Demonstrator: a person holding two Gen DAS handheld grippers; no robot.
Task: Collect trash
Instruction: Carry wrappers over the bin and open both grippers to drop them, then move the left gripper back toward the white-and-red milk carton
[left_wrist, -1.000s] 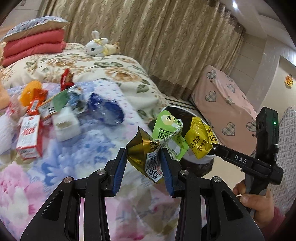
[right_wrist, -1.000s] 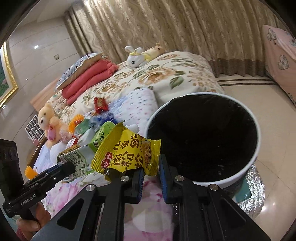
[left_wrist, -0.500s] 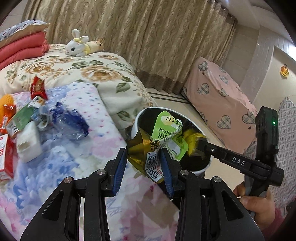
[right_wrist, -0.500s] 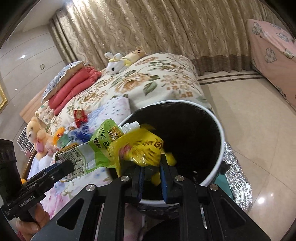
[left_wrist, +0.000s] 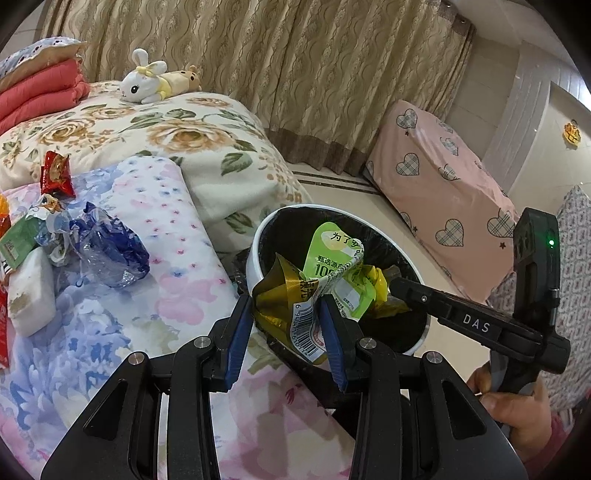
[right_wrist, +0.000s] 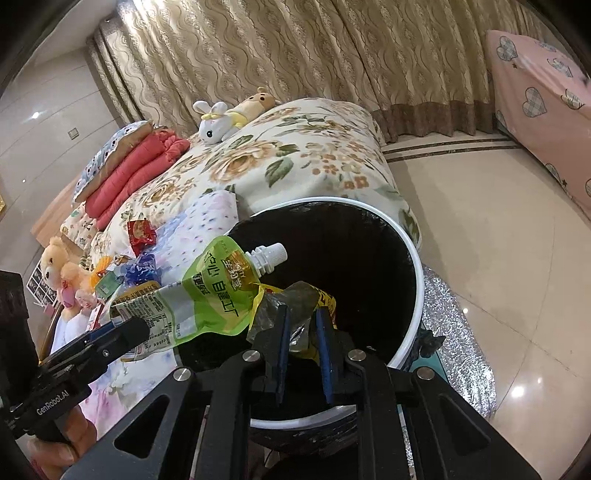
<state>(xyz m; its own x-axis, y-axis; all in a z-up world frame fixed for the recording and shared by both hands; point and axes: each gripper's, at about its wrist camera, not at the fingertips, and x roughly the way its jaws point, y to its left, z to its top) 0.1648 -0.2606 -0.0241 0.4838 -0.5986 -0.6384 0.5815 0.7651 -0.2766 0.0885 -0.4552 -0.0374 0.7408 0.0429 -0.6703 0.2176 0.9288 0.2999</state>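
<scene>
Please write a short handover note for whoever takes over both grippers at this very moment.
Left gripper: shut on the green spout pouch, held at the near rim of the trash bin, not yet dropped.
Right gripper: over the bin mouth with the yellow snack wrapper between its pads; the jaws look slightly parted, so I cannot tell whether it is gripped or being let go.
Done: both pieces brought to the bin.
Left: drop both, then go back to the bed for the red snack packet, the crumpled blue wrapper and the other litter beside them.
</scene>
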